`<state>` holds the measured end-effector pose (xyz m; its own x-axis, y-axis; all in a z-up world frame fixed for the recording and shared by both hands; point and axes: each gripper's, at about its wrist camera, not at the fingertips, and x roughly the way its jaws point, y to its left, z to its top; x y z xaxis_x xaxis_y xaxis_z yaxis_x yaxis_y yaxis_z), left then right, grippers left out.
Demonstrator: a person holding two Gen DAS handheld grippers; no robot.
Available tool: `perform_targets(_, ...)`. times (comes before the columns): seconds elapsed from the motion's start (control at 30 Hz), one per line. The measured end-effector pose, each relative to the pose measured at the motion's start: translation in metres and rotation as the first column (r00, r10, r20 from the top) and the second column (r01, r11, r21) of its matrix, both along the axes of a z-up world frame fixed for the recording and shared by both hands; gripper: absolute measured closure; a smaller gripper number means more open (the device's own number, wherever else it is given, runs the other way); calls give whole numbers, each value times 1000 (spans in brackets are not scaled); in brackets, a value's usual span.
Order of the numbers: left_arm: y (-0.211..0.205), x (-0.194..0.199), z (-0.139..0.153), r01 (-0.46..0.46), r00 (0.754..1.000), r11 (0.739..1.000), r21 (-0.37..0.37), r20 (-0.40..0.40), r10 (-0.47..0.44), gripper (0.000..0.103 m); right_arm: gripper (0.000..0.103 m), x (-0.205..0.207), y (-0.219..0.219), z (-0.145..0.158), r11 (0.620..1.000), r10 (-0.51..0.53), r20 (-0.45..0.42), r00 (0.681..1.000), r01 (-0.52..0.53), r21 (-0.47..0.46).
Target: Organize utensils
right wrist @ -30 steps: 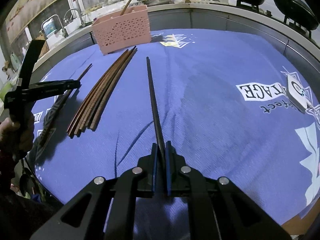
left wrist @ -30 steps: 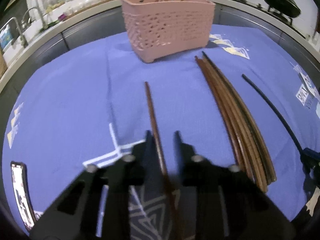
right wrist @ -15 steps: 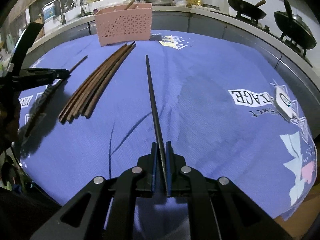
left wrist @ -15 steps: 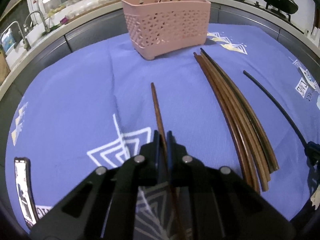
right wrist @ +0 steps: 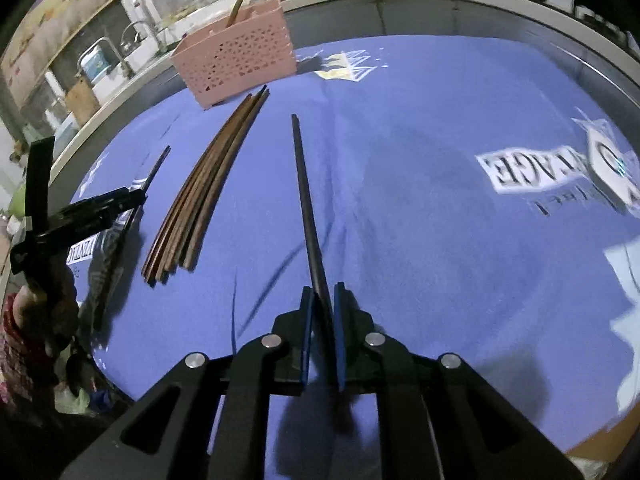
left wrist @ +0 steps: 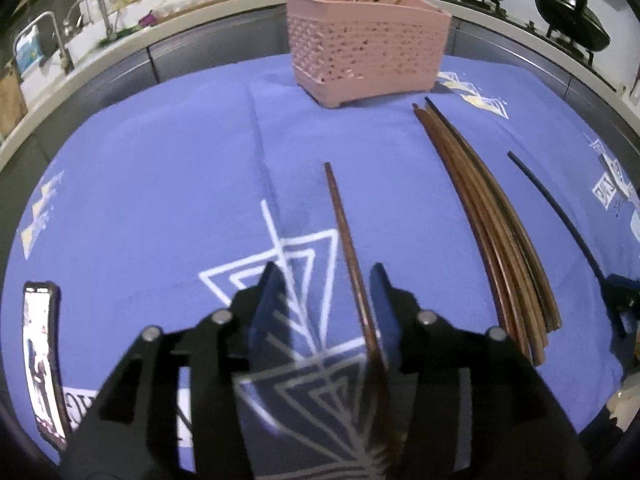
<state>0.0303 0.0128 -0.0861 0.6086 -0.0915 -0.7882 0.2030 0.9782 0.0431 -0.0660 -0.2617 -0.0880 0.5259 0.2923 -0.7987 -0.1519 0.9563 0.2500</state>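
A pink slotted basket (left wrist: 368,44) (right wrist: 236,64) with a few chopsticks stands at the far side of the blue cloth. My left gripper (left wrist: 326,280) has its jaws opening. A single brown chopstick (left wrist: 344,232) runs between them, close to the right finger, and the left pad stands well off it. A bundle of brown chopsticks (left wrist: 500,232) (right wrist: 200,196) lies on the cloth between the two grippers. My right gripper (right wrist: 323,300) holds a black chopstick (right wrist: 306,192) (left wrist: 556,208) that points forward above the cloth. Its jaws are starting to open.
A phone (left wrist: 40,360) lies at the near left of the cloth. Woks (left wrist: 572,24) sit on a stove at the back right. A sink and taps (left wrist: 60,40) are at the back left. A person's hand (right wrist: 40,312) holds the left gripper (right wrist: 100,208).
The left jaws, shut on the brown chopstick half a second ago, have spread apart. The chopstick now sits by the right finger. The right gripper has shifted, with the black chopstick still between its pads.
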Motion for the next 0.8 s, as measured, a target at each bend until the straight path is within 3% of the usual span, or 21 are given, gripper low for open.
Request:
perform_targets(0.17, -3, 8, 1, 6, 1000, 1000, 11, -6, -6, 54, 80, 35, 12, 6, 998, 63, -11, 998, -63, -30)
perform_targets(0.3, -7, 22, 3, 11, 1000, 1000, 14, -24, -11, 54, 58, 69, 28, 11, 992, 111, -9, 994, -111, -54)
perform_targets(0.47, -19, 44, 5, 39, 999, 998, 55, -26, -37, 55, 56, 116, 56, 15, 971, 182, 9, 983, -178, -161)
perform_targets(0.5, -21, 48, 6, 45, 999, 997, 58, -26, -43, 58, 58, 124, 61, 16, 964, 198, 8, 980, -194, -180)
perform_targets(0.53, -23, 52, 6, 59, 998, 997, 46, -25, -58, 71, 77, 128, 64, 16, 958, 210, 11, 978, -203, -201)
perform_targets(0.57, -26, 56, 6, 80, 996, 996, 26, -27, -79, 88, 88, 132, 67, 17, 953, 223, 15, 975, -215, -216)
perform_targets(0.6, -29, 59, 7, 91, 995, 996, 21, -29, -90, 95, 98, 138, 67, 18, 954, 241, 0, 971, -237, -182)
perform_targets(0.7, -36, 63, 7, 100, 995, 995, 31, -31, -99, 97, 98, 142, 66, 19, 959, 242, 0, 970, -239, -152)
perform_targets(0.8, -30, 63, 16, 109, 993, 992, -58, -38, -112, 98, 98, 135, 57, 31, 970, 242, 46, 969, -240, -35)
